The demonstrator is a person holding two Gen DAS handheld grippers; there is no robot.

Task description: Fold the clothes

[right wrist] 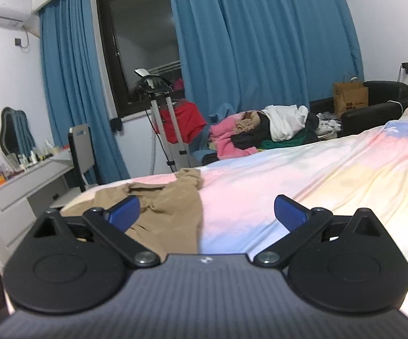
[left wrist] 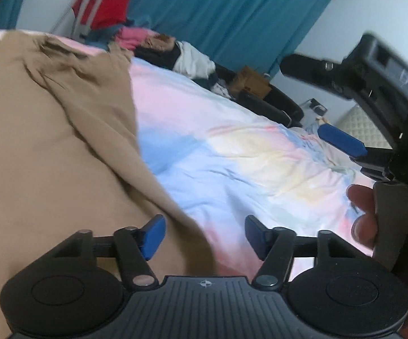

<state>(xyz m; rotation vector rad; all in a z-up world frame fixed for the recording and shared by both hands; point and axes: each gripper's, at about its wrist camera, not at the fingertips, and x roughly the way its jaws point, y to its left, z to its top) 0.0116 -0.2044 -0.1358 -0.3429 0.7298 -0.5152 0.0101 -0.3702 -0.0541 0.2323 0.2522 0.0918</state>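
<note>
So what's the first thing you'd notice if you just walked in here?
Probably the tan garment spread rumpled over the near part of the pastel bedspread, with both tools open and holding nothing above it: the left tool at its edge, the right tool beside it. After that, the tall blue curtains and the heap of clothes at the bed's far side.

Tan garment [left wrist: 51, 147] blurred, cut off at the left edge — right gripper [left wrist: 342, 141] blurred too, cropped at the right. Far clothes pile [right wrist: 260, 132] too jumbled to sort.
</note>
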